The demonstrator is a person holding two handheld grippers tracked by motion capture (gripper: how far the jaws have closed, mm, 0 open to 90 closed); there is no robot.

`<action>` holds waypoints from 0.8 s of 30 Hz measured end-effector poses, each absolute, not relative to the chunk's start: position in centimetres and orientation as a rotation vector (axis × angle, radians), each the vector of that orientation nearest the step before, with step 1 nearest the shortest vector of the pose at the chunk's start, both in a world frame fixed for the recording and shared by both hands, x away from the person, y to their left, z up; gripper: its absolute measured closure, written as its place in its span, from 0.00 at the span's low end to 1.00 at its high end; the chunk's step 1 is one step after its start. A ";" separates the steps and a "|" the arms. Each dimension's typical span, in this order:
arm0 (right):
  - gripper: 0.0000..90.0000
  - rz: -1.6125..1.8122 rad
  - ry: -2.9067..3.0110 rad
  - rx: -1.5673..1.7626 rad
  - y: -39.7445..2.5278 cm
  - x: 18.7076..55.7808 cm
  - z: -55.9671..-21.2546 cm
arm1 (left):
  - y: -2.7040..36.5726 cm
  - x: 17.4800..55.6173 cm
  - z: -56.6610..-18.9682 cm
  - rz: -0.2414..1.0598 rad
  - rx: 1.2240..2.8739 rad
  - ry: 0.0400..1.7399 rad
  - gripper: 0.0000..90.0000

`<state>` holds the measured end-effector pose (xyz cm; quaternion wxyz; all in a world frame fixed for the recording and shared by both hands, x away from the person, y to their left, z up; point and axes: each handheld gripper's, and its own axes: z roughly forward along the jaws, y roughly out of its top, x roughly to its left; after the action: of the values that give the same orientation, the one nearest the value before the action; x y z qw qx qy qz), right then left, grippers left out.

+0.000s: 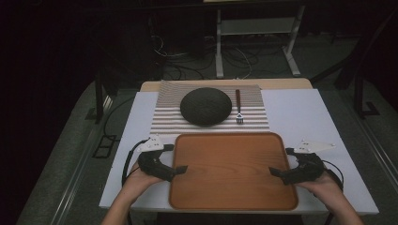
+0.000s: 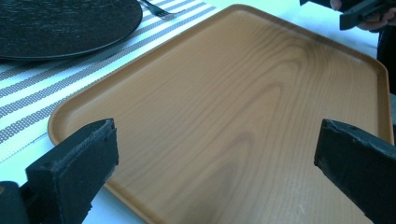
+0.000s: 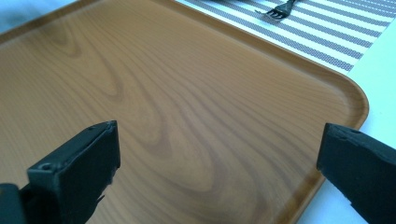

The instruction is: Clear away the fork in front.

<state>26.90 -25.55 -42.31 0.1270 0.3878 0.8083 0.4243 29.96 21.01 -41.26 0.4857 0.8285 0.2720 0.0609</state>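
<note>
The tray [image 1: 233, 171] lies flat on the near part of the table [image 1: 300, 112], just in front of the striped mat [image 1: 256, 123] that carries the plate [image 1: 205, 106] and fork [image 1: 238, 106]. It is wide and shallow-rimmed, so the main risk, as I judge it, is an uneven lift: if one side closes or rises before the other, the tray could tilt, slip from the thin lip, or slide forward into the mat and nudge the plate. A jaw that lands on the flat floor of the tray instead of over the rim would simply skid. The left gripper [image 1: 174, 159] sits at the tray's left edge and the right gripper [image 1: 280, 162] at its right edge, both spread wide with nothing between the jaws. Whether any jaw tip already touches the rim is hard to tell from these angles; they look just above it.
</note>
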 end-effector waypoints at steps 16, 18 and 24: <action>0.00 1.188 2.353 1.190 -25.0 28.5 -41.7 | 21.0 29.8 -41.2 0.162 2.010 0.678 0.00; 0.00 1.186 2.349 1.192 -25.0 28.7 -41.6 | 21.0 29.8 -41.3 0.166 2.011 0.679 0.00; 0.00 1.174 2.351 1.211 -24.6 29.7 -41.4 | 21.0 29.7 -41.2 0.176 2.004 0.675 0.00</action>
<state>29.72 -24.55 -41.37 0.1235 0.4153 0.8063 0.4027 29.73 21.03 -41.19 0.4881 0.8242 0.2777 0.0725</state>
